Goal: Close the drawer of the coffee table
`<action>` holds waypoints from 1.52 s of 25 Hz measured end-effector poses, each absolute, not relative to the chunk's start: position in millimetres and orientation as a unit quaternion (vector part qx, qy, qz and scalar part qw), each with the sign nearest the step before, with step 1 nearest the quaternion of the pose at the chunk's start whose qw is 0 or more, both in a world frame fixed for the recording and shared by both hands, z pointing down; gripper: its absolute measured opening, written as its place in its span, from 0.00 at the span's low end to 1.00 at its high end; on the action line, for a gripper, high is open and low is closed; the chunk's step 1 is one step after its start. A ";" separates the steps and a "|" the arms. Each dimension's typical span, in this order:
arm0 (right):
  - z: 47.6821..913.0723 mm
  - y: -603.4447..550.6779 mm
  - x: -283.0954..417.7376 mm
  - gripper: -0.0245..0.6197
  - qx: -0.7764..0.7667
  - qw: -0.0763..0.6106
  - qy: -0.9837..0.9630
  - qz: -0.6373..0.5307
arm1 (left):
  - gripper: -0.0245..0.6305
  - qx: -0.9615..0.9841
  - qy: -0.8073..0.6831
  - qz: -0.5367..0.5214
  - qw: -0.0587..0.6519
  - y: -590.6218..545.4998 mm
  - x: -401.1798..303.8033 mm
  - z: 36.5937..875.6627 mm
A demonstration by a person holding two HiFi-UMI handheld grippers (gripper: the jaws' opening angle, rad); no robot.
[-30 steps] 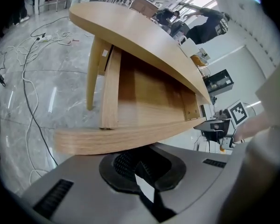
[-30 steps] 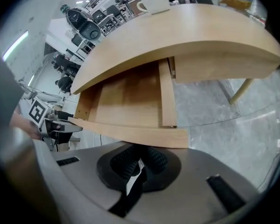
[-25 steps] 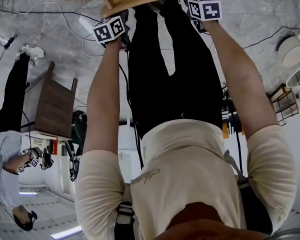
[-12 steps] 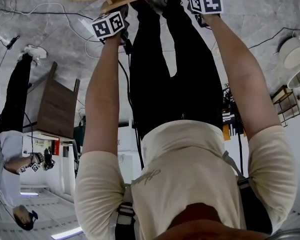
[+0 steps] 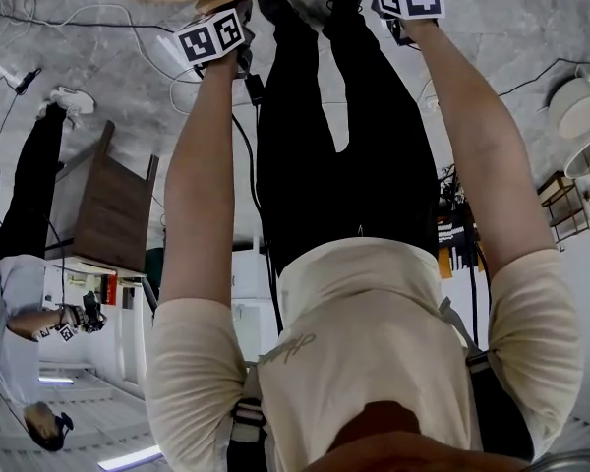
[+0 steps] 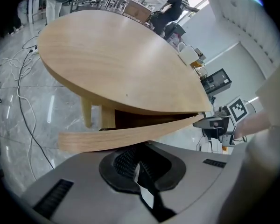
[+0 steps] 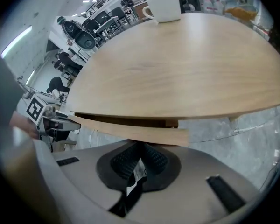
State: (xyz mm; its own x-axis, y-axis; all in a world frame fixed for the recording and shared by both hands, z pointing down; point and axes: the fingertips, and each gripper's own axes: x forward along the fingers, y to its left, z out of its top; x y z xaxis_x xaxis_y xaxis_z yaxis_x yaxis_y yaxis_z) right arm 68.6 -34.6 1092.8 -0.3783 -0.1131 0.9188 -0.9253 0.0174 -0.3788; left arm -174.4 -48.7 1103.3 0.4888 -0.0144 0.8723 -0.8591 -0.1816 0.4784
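1. Over the last second both arms have stretched further forward. The left gripper (image 5: 226,29) and right gripper (image 5: 398,8) have climbed to the head view's top edge, and the drawer front (image 6: 121,136) that stuck out there has slid almost wholly under the desk (image 6: 116,64).
2. The left gripper's jaws are closed on each other with nothing held, and their tips are set against the drawer front. The right gripper's jaws are likewise together and empty, pushing the same panel near its other end.
3. The drawer sits just under the desk top, nearly home. A dark slit still shows above the panel, so I judge the last bit of travel remains.
4. To finish well, push with both grippers evenly and straight along the runners. One side leading could skew and jam the drawer. Keep the tips low on the panel, clear of the desk's overhanging edge, and ease off as it seats (a slam might jolt the cup (image 7: 164,7) on top).
5. The head view shows only arms, marker cubes and a sliver of wood, so it cannot show the gap. The gripper views show the gap and the closed pads. The right gripper view alone shows the cup, and each gripper view catches the other gripper at the panel's far end.
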 end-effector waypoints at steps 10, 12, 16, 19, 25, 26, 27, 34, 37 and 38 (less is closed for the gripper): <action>1088.0 -59.5 68.3 0.03 0.418 0.358 -0.629 0.548 | 0.04 0.678 -0.320 0.385 0.539 -72.0 -174.5 1100.9; 1087.7 -61.9 68.3 0.03 0.419 0.357 -0.629 0.549 | 0.04 0.679 -0.320 0.386 0.537 -74.3 -174.6 1101.1; 1087.4 -62.2 69.5 0.03 0.419 0.357 -0.634 0.544 | 0.04 0.682 -0.319 0.387 0.532 -73.7 -172.4 1099.6; 1083.2 -63.9 65.4 0.03 0.415 0.345 -0.640 0.547 | 0.04 0.695 -0.308 0.387 0.522 -73.8 -168.7 1094.3; 1058.3 -56.9 45.0 0.03 0.398 0.305 -0.643 0.579 | 0.04 0.701 -0.294 0.394 0.516 -57.8 -166.2 1076.1; 1053.6 -53.3 44.5 0.03 0.397 0.307 -0.643 0.578 | 0.04 0.701 -0.295 0.391 0.518 -55.0 -164.1 1071.1; 1048.3 -49.9 44.8 0.03 0.398 0.310 -0.643 0.577 | 0.04 0.702 -0.294 0.388 0.520 -52.6 -161.1 1065.2; 975.7 -12.6 53.7 0.03 0.422 0.320 -0.628 0.571 | 0.04 0.714 -0.267 0.400 0.508 -28.0 -150.2 995.1; 941.1 -3.4 63.0 0.03 0.423 0.321 -0.630 0.566 | 0.04 0.724 -0.264 0.397 0.499 -32.3 -146.5 954.8; 930.0 -2.3 69.2 0.03 0.426 0.321 -0.630 0.564 | 0.04 0.730 -0.261 0.397 0.492 -35.9 -143.7 941.3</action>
